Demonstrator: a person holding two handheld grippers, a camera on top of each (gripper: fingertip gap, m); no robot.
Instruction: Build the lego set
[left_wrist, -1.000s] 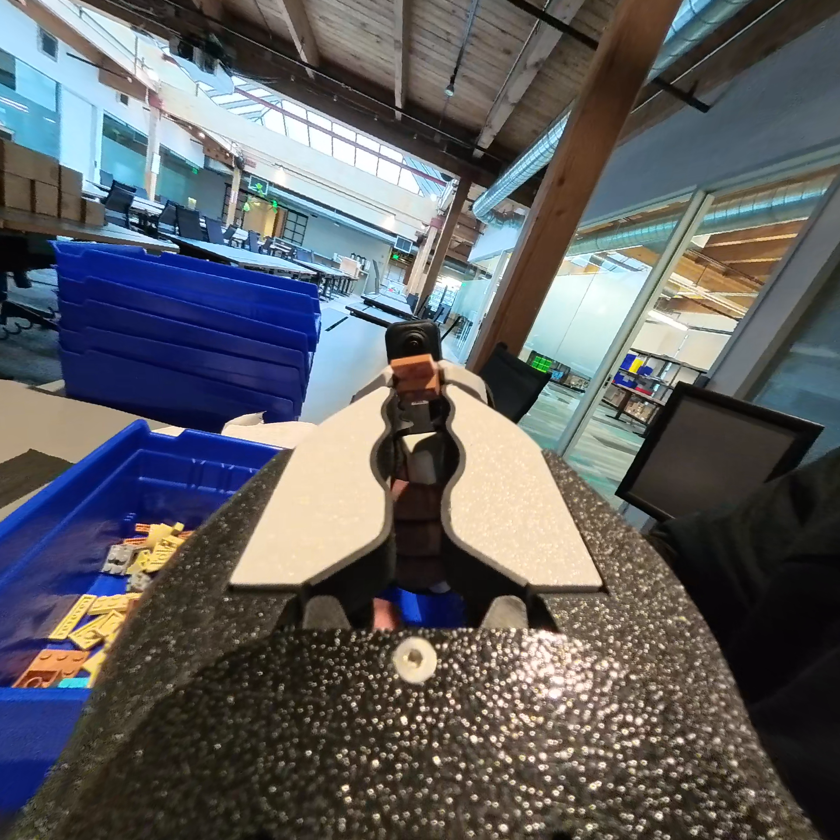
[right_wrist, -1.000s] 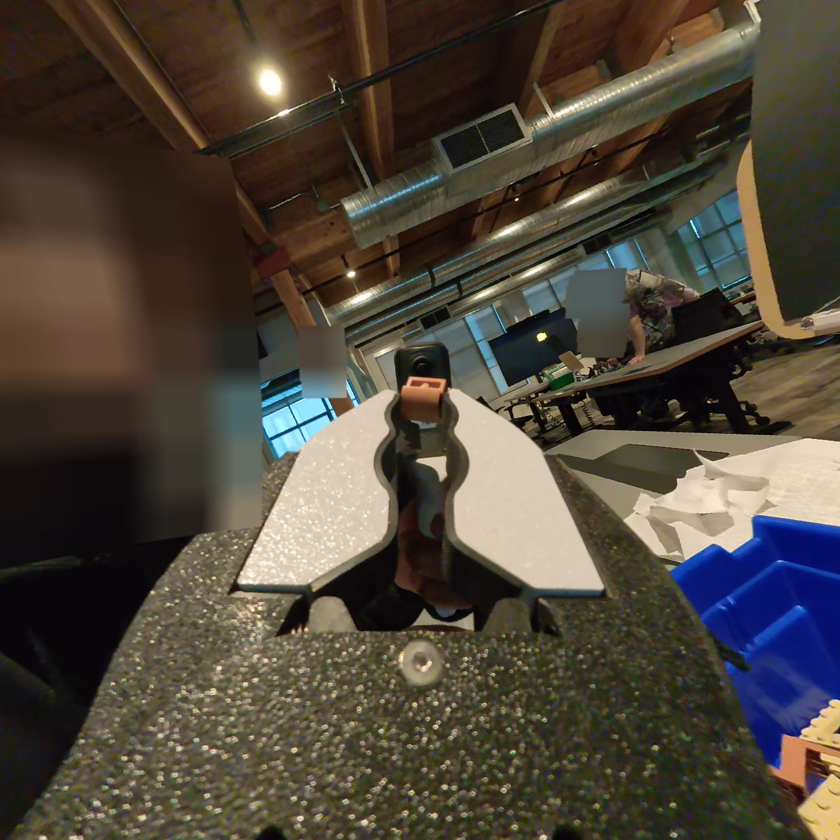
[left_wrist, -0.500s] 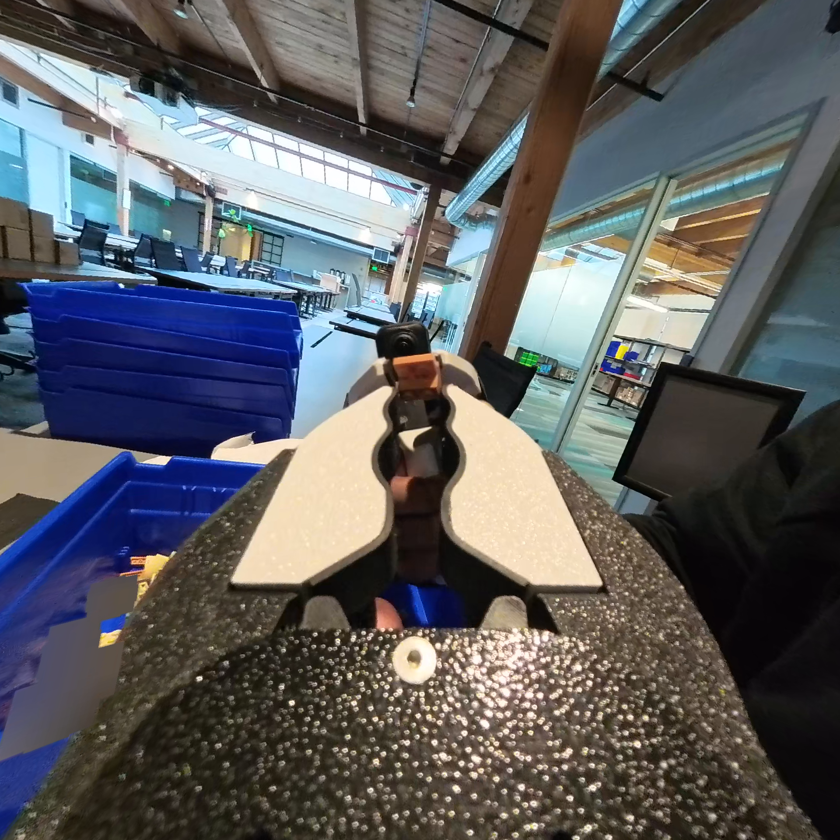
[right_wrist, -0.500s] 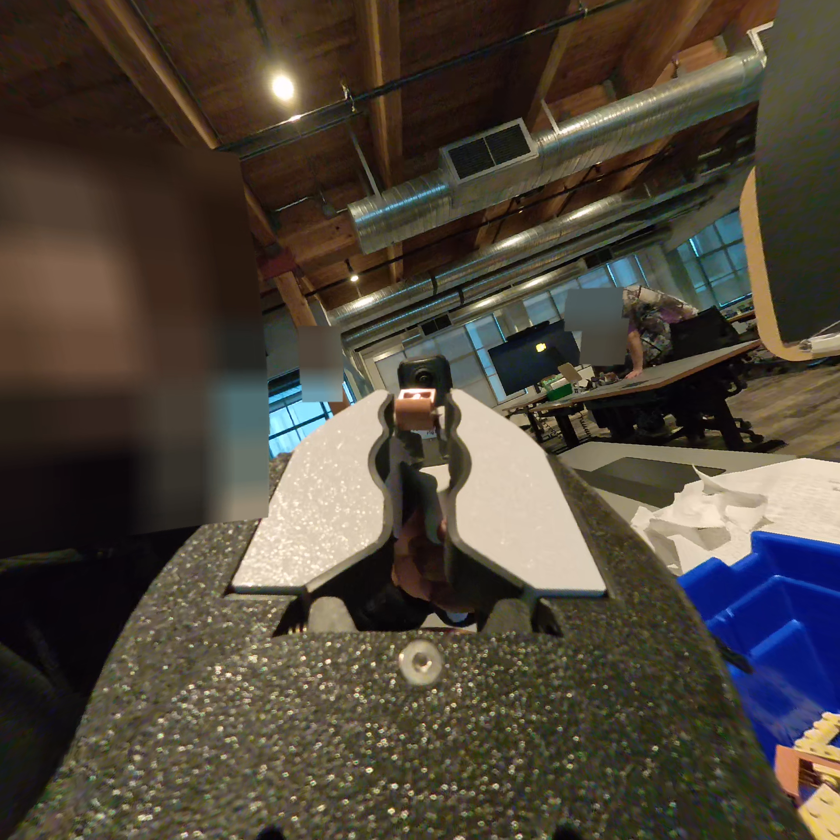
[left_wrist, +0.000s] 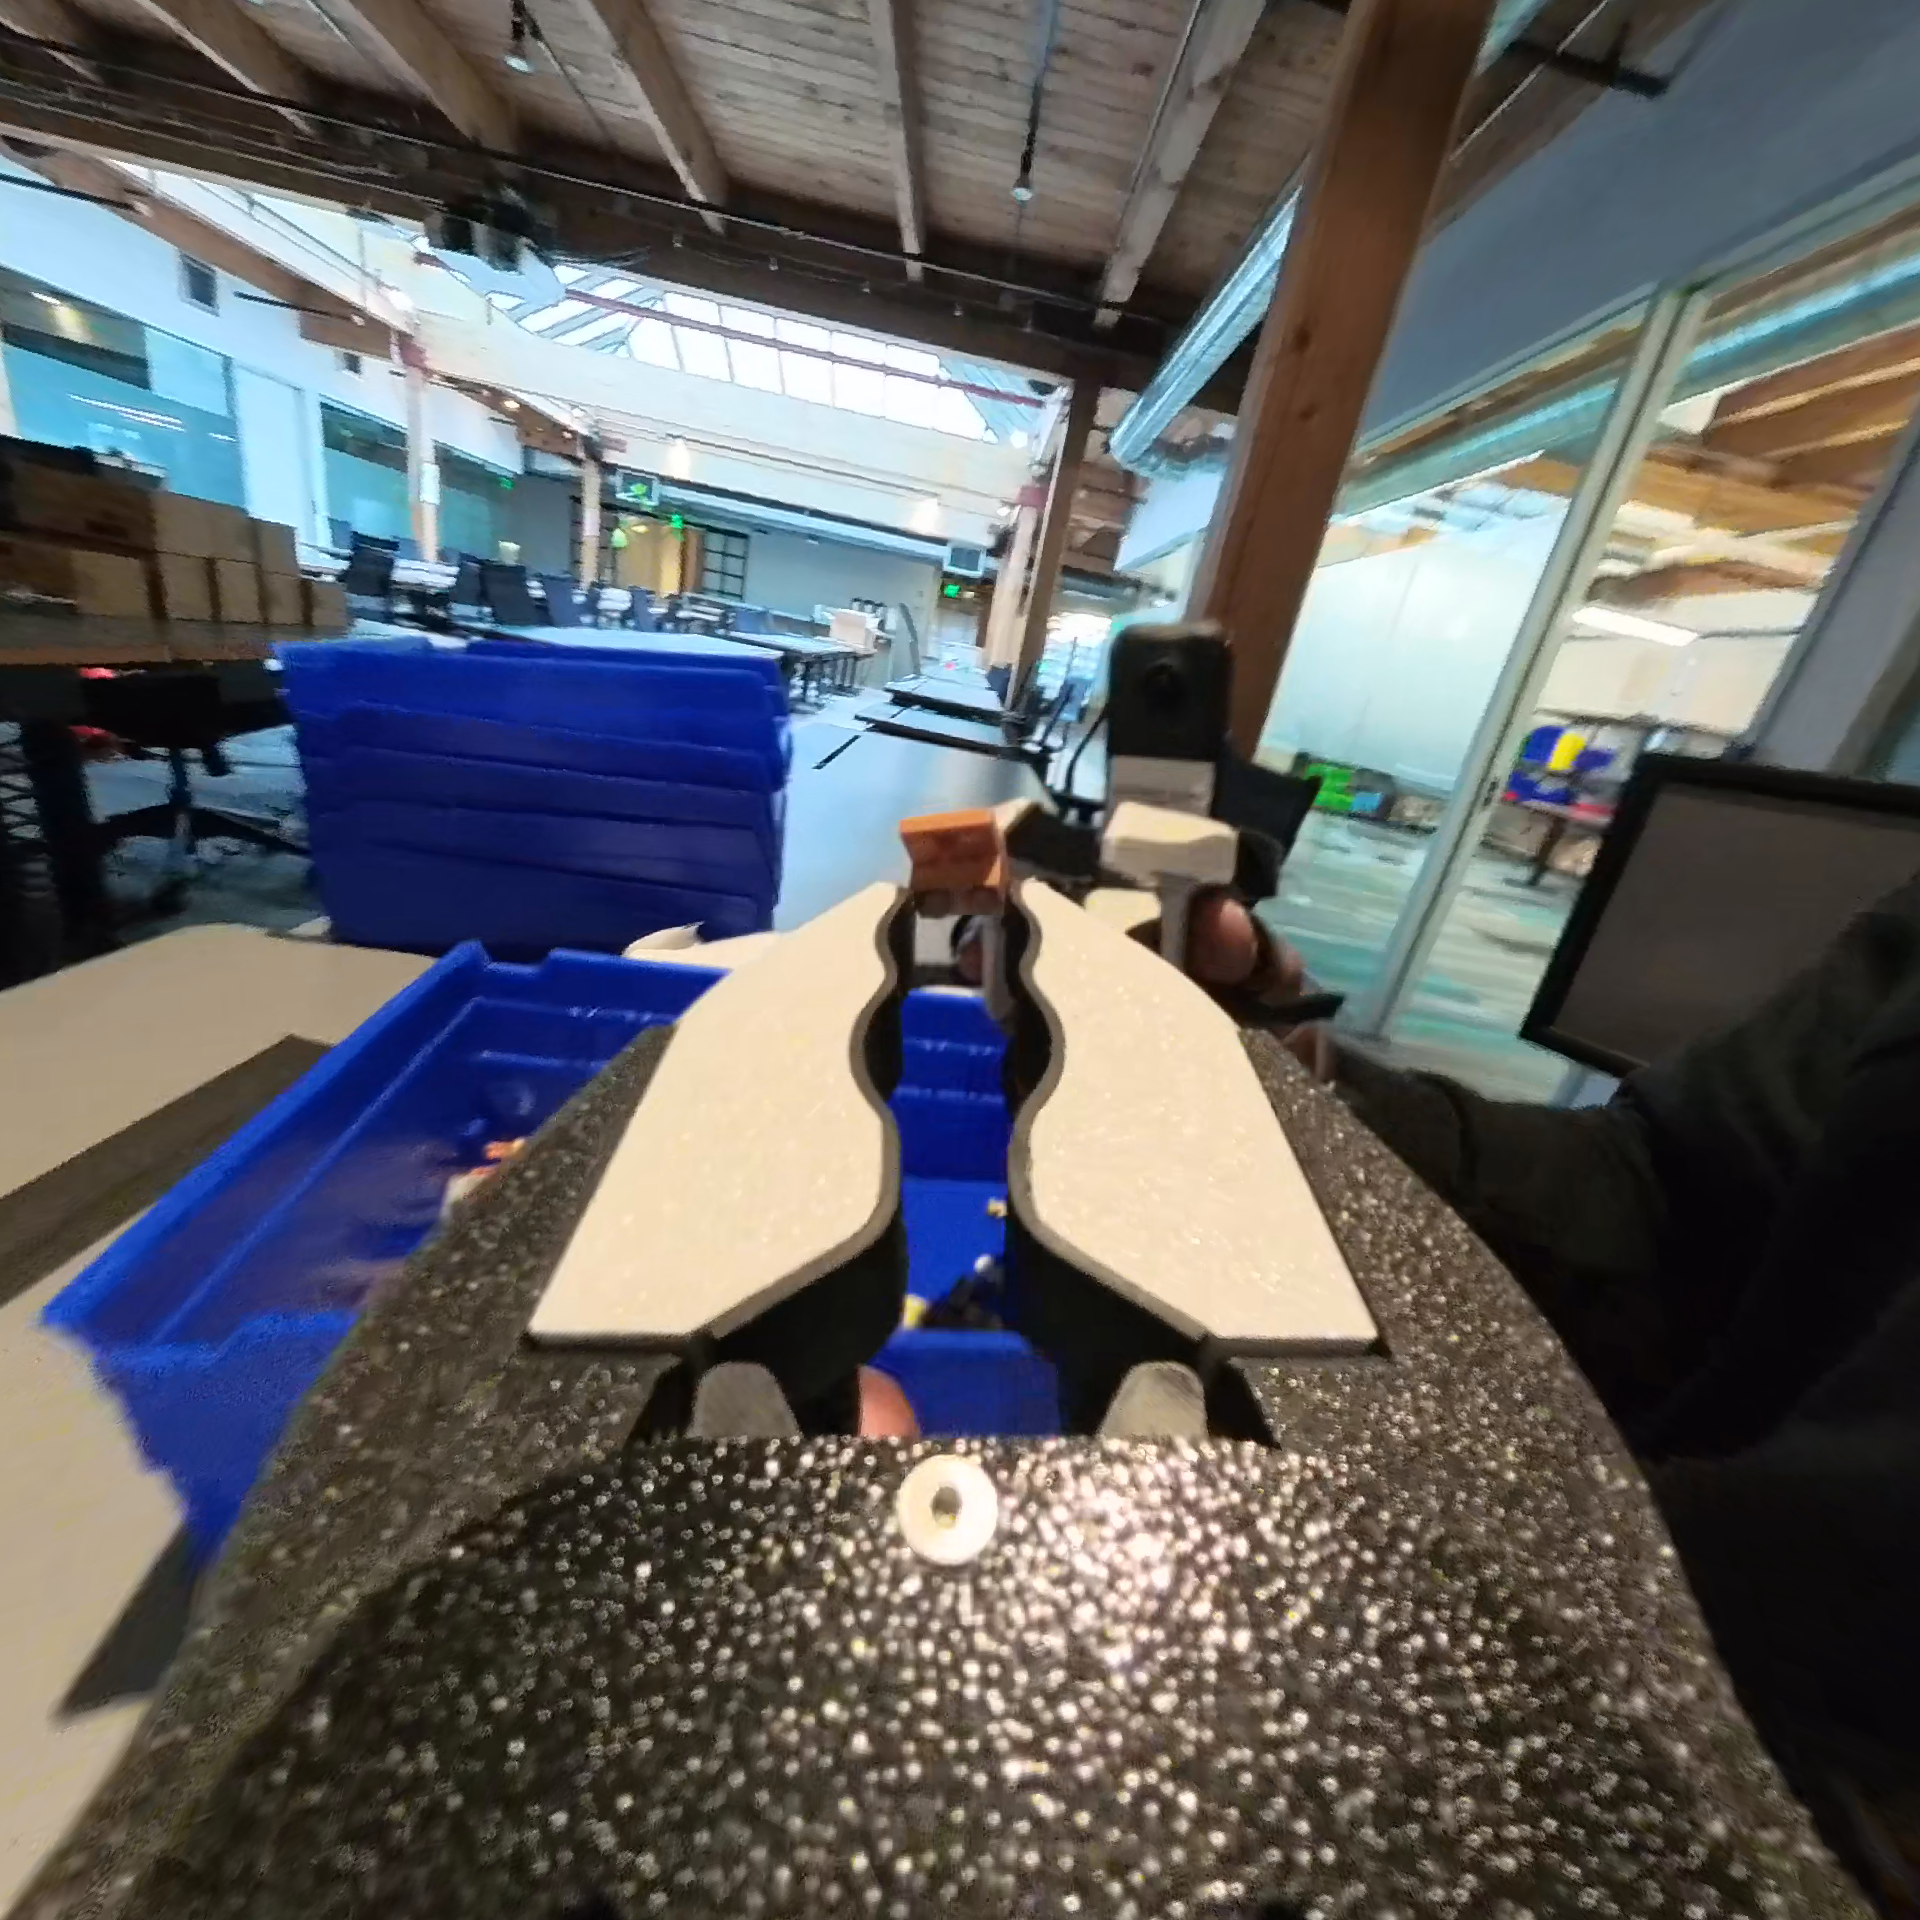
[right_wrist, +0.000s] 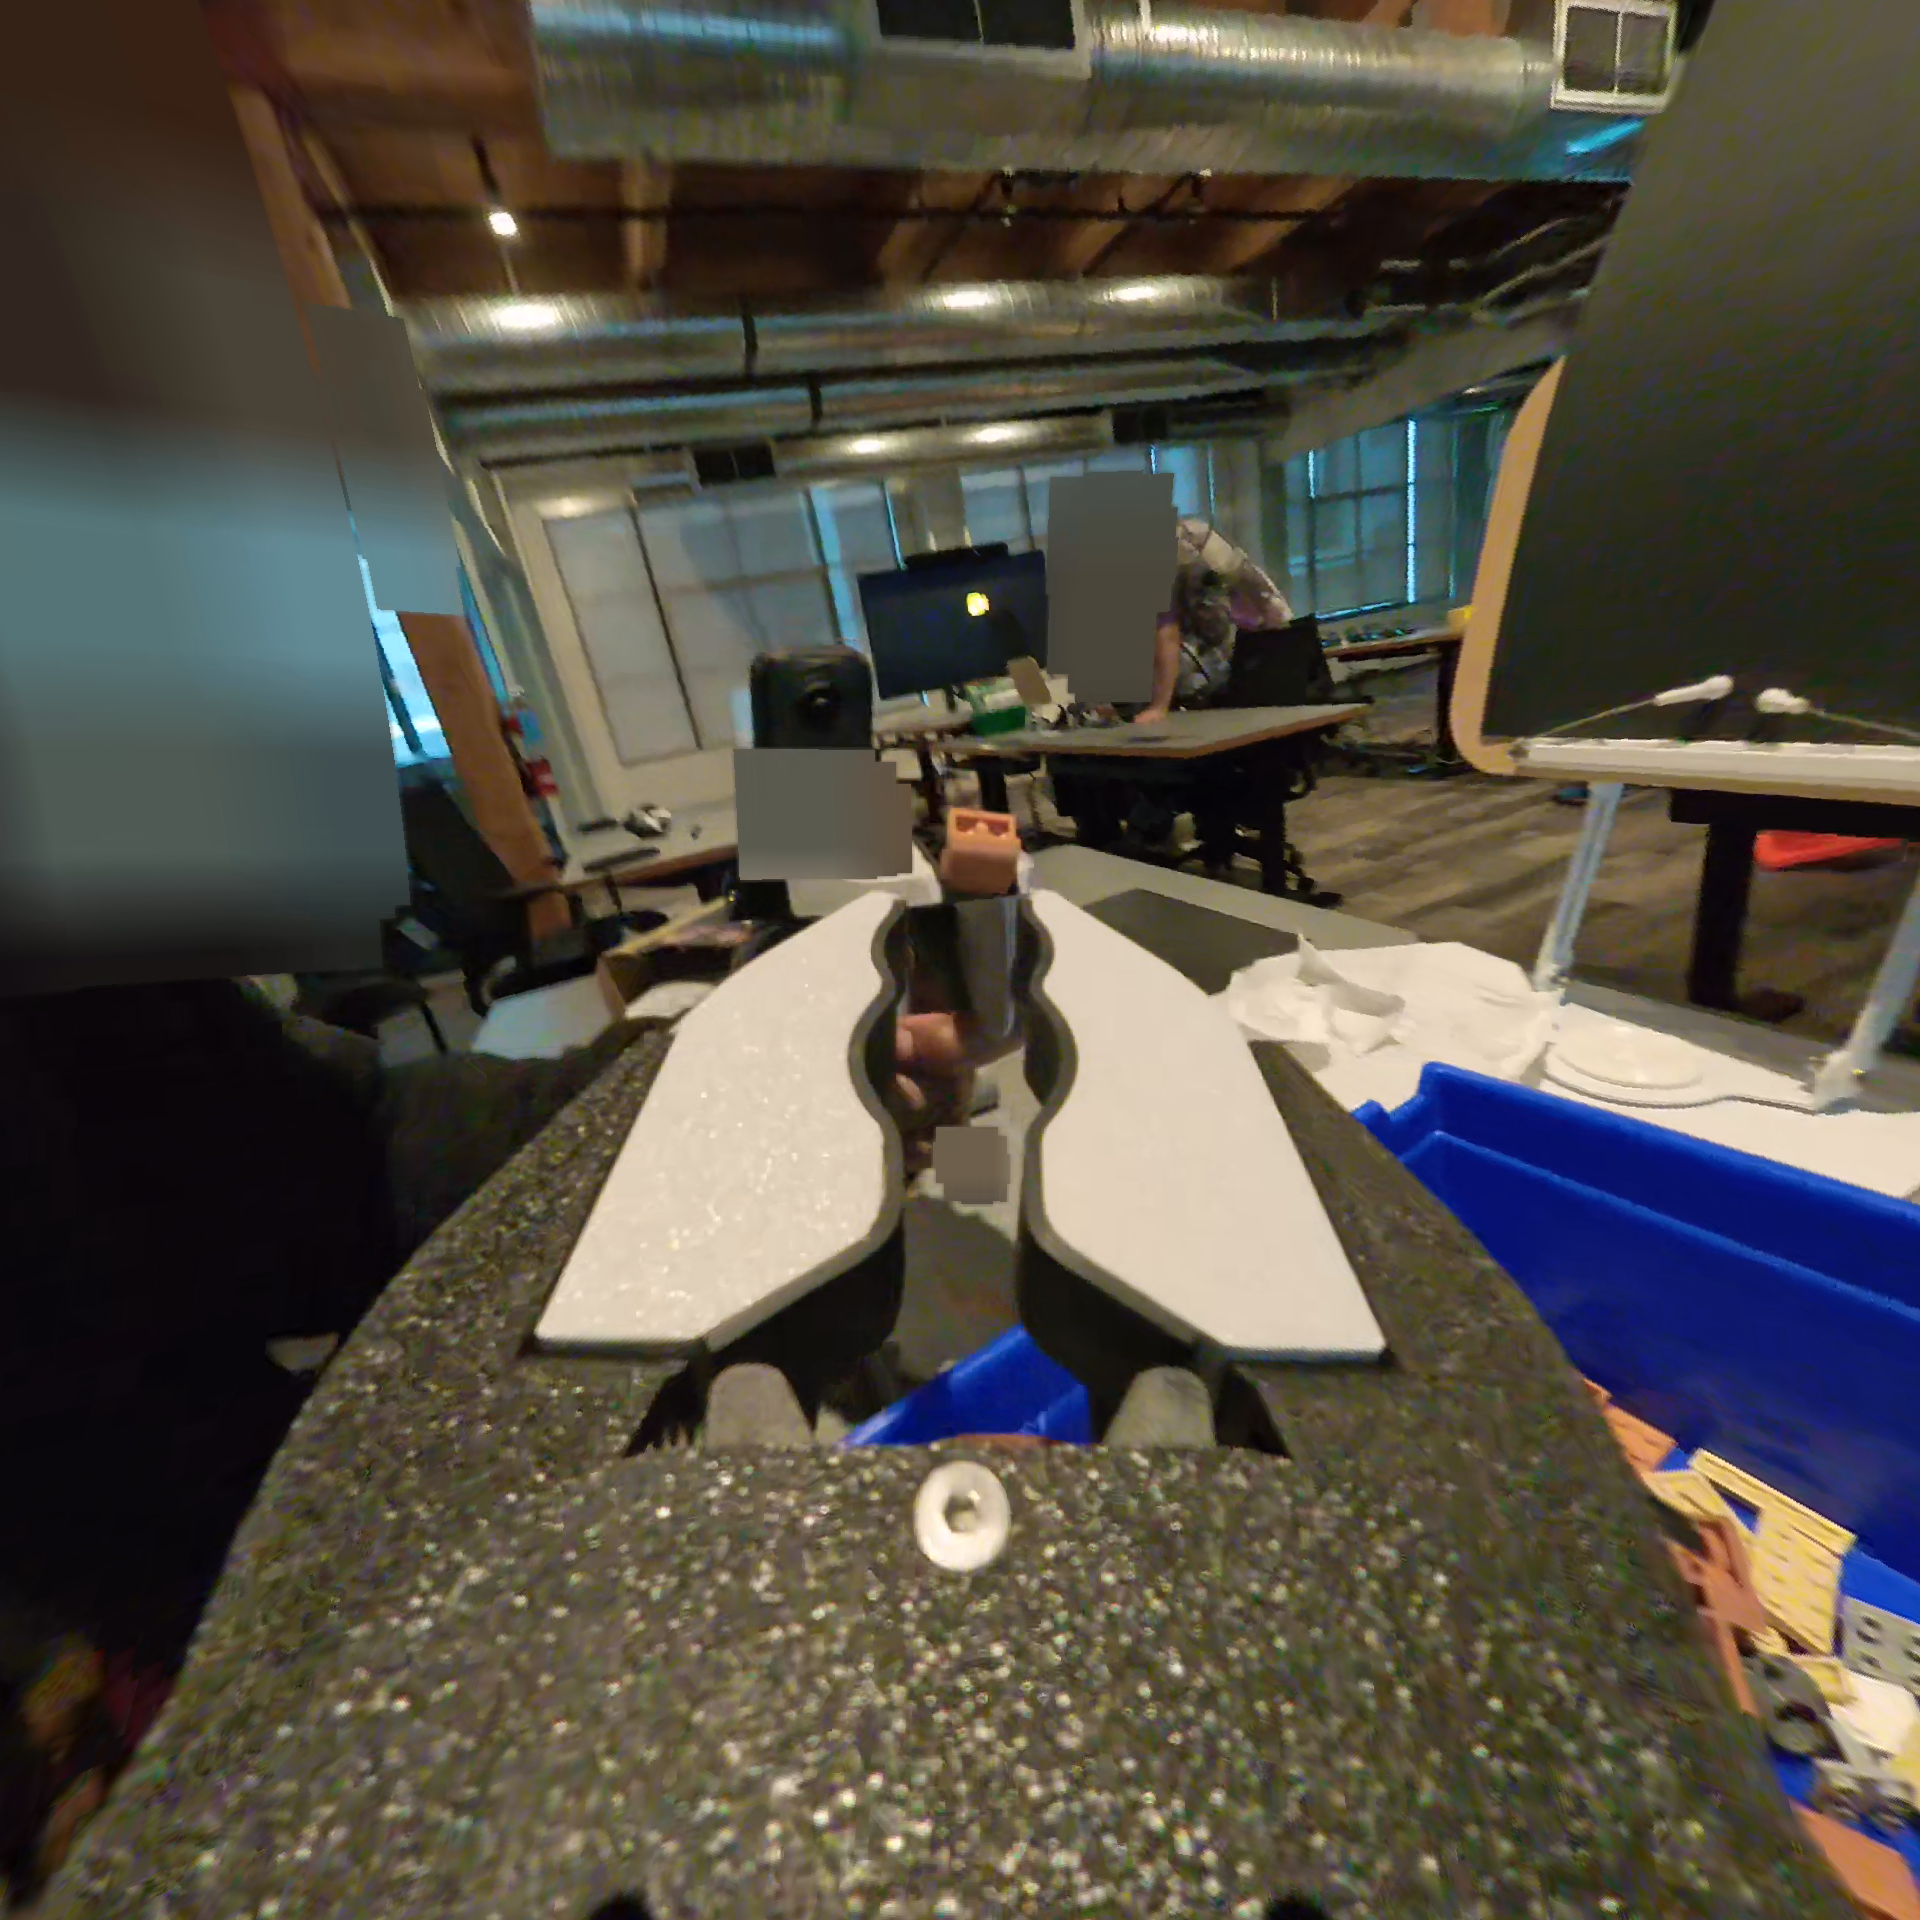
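A small brown lego brick (left_wrist: 954, 854) sits at the tips of my left gripper (left_wrist: 961, 902), whose jaws stand a narrow gap apart, closed on it. My right gripper (left_wrist: 1039, 831) reaches in from the right and meets the same brick. In the right wrist view the brick (right_wrist: 982, 852) stands at the tips of my right gripper (right_wrist: 964, 906), toward its right finger. The left gripper's camera (right_wrist: 810, 696) shows behind it to the left. Both grippers are held in the air above the blue bin (left_wrist: 416, 1091).
Loose tan and brown pieces (right_wrist: 1766, 1558) lie in the blue bin (right_wrist: 1662, 1247) at the lower right. A stack of blue bins (left_wrist: 540, 790) stands behind. Crumpled white paper (right_wrist: 1382, 997) lies on the table. A dark monitor (left_wrist: 1714, 914) and a dark sleeve (left_wrist: 1714, 1195) are at the right. Some 4 centimeters of space lies between my two pairs of fingers.
The grippers faced each other head-on before. Now they meet at an angle: the right gripper has swung right in the left view, the left gripper left in the right view. Both views tilted down.
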